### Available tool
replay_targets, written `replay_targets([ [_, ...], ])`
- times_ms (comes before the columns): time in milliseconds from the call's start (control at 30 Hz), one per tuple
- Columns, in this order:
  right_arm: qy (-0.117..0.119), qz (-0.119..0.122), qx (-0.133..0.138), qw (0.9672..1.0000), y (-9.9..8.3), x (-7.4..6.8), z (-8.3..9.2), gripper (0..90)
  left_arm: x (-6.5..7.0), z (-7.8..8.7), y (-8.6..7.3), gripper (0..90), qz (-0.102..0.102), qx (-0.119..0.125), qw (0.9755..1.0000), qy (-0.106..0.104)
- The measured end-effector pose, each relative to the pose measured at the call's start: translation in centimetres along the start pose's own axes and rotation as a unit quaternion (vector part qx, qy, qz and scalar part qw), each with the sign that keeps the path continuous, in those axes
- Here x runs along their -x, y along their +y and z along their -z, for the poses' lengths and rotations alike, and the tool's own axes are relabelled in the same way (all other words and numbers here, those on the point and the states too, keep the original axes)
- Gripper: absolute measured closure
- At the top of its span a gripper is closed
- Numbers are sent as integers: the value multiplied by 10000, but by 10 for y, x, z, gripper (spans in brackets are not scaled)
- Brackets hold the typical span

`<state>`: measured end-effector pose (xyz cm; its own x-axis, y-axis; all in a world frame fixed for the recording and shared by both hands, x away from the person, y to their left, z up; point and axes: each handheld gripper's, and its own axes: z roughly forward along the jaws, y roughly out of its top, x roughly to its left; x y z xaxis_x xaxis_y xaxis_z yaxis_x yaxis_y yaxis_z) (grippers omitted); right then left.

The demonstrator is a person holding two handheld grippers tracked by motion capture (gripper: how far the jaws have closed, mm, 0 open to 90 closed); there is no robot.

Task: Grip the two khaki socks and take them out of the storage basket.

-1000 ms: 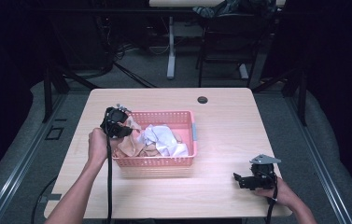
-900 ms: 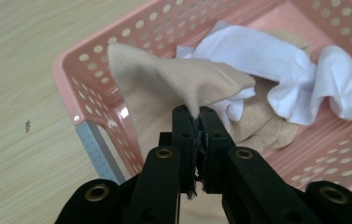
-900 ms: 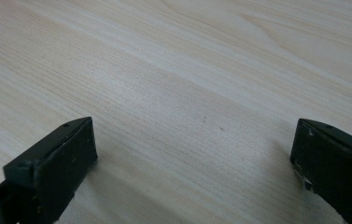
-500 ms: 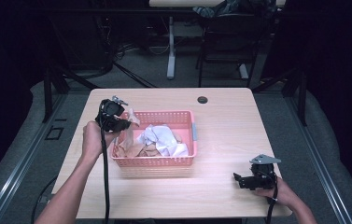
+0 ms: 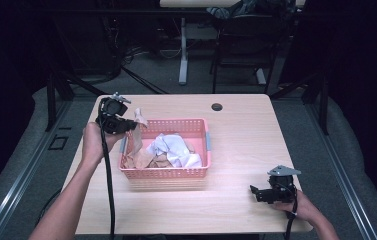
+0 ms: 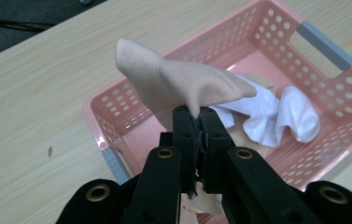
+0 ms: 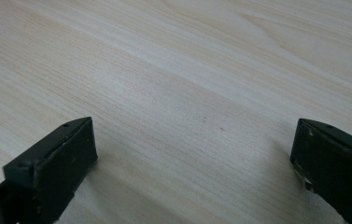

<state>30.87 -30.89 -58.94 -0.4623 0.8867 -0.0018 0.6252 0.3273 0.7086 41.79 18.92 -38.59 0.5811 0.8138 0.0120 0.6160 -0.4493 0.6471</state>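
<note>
Beige cloth (image 6: 173, 81) is pinched between the jaws of my left gripper (image 6: 197, 122), which are clamped tight on one fold of it. The cloth rises to a soft peak just above my fingertips, and the rest of it hangs down below them into the pink basket (image 6: 117, 122). From above, my left gripper (image 5: 126, 125) hangs over the basket's (image 5: 165, 172) near-left corner, with the beige cloth (image 5: 137, 131) trailing from it over the rim. Beyond my left fingertips, inside the basket, lies a crumpled white cloth (image 6: 276, 112), touching the beige one. From above, the white cloth (image 5: 173, 150) sits in the middle of the basket on more beige fabric. The basket has holes in its walls and a grey handle (image 6: 325, 45) on the far side from my jaws.

My right gripper (image 5: 256, 191) rests low on the wooden table (image 7: 178, 79), well apart from the basket. Its jaws stand wide apart, with bare tabletop between them.
</note>
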Motion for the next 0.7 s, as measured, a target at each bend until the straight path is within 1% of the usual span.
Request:
replay_targets([
  [67, 1, -1, 2, 10000, 0, 0, 0, 0, 0, 3, 2, 874, -3, 55, 10000, -23],
  [100, 2, -2, 1, 10000, 0, 0, 0, 0, -1, 4, 3, 874, -33, 53, 10000, -26],
  [233, 5, 0, -1, 10000, 0, 0, 0, 0, -2, 7, 7, 874, -30, 56, 10000, -37],
  [333, 7, -1, 0, 10000, 0, 0, 0, 0, -5, 11, 8, 874, 5, 94, 10000, 8],
  [433, 11, 3, 0, 10000, 0, 0, 0, 0, -10, 16, 10, 875, 71, 142, 9999, 9],
  [600, 13, 7, -1, 10000, 0, 0, 0, 0, -17, 31, 13, 875, 100, 265, 9996, 30],
  [700, 14, 6, -3, 10000, 0, 0, 0, 0, -20, 43, 15, 875, 119, 356, 9993, 85],
])
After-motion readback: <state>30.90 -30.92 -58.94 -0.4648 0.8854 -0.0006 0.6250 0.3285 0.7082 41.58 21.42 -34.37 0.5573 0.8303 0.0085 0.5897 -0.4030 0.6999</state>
